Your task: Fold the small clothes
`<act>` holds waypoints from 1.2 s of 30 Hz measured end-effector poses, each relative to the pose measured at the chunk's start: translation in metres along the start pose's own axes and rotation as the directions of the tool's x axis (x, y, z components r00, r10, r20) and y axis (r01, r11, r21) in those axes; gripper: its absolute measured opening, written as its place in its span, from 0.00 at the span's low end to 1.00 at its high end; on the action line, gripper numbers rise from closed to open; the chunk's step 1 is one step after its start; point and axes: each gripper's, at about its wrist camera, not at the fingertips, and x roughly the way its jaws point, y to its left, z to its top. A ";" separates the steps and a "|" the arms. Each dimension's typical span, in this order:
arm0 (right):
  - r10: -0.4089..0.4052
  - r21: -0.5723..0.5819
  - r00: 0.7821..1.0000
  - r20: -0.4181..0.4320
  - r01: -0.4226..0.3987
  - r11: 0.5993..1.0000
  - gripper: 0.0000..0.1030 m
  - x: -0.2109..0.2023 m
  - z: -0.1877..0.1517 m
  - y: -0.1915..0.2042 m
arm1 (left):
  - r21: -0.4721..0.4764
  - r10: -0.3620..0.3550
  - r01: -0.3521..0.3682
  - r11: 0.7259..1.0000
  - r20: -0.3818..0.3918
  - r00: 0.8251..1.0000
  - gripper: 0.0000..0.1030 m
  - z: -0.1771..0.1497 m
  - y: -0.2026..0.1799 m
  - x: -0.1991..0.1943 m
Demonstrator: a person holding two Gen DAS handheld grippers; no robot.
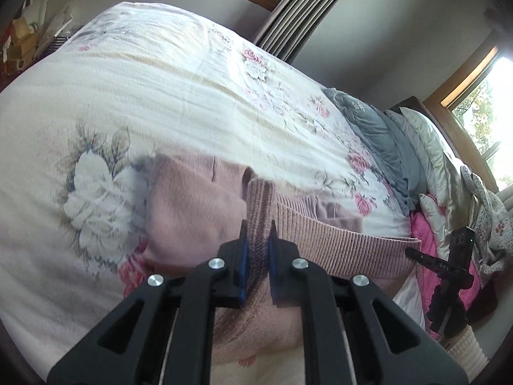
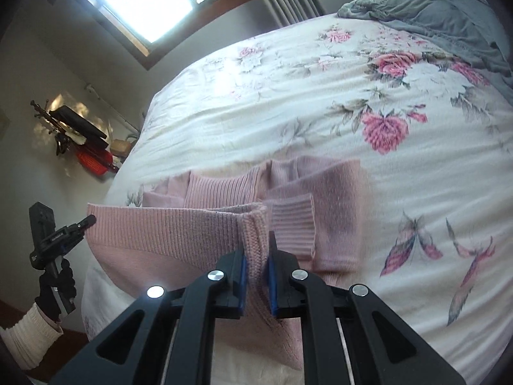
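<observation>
Left gripper clenched on pink sweater ribbed hem; right gripper clamps hem's other corner, above floral bedspread.

sweater: 1 | grippers: 2 | bed: 1 | windows: 2 | curtain: 1
</observation>
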 end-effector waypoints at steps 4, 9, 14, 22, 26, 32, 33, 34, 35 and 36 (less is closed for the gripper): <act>-0.024 0.008 1.000 0.008 0.024 1.000 0.10 0.027 0.038 -0.008 | 0.022 0.034 -0.034 0.999 0.004 0.999 0.08 0.036 0.000 0.037; -0.091 0.045 0.995 -0.045 0.093 0.995 0.10 0.078 0.066 -0.029 | 0.049 0.107 -0.105 0.993 -0.052 0.993 0.08 0.067 0.007 0.097; -0.169 0.072 0.977 -0.127 0.179 0.981 0.11 0.125 0.065 -0.045 | 0.063 0.199 -0.192 0.979 -0.144 0.969 0.09 0.068 0.025 0.150; -0.181 0.078 0.979 -0.097 0.188 0.979 0.38 0.117 0.050 -0.044 | 0.046 0.240 -0.235 0.971 -0.154 0.959 0.34 0.064 0.047 0.138; -0.219 -0.041 0.968 0.122 0.225 0.973 0.92 0.060 0.026 -0.009 | 0.093 0.242 -0.233 0.968 -0.095 0.966 0.69 0.046 0.037 0.095; -0.234 0.011 0.968 0.092 0.234 0.972 0.96 0.033 -0.025 -0.006 | 0.147 0.249 -0.226 0.963 -0.159 0.956 0.73 -0.023 0.025 0.067; -0.232 0.032 0.970 0.069 0.230 0.973 0.96 0.034 -0.035 -0.012 | 0.143 0.255 -0.231 0.962 -0.179 0.950 0.73 -0.035 0.026 0.067; -0.232 0.053 0.972 0.042 0.230 0.972 0.96 0.036 -0.046 -0.019 | 0.140 0.261 -0.237 0.961 -0.193 0.946 0.73 -0.047 0.028 0.067; -0.234 0.067 0.972 0.014 0.233 0.970 0.96 0.038 -0.056 -0.025 | 0.140 0.273 -0.248 0.959 -0.205 0.940 0.73 -0.057 0.030 0.067; -0.236 0.072 0.972 -0.010 0.237 0.969 0.95 0.041 -0.067 -0.029 | 0.139 0.284 -0.259 0.956 -0.213 0.935 0.73 -0.066 0.030 0.067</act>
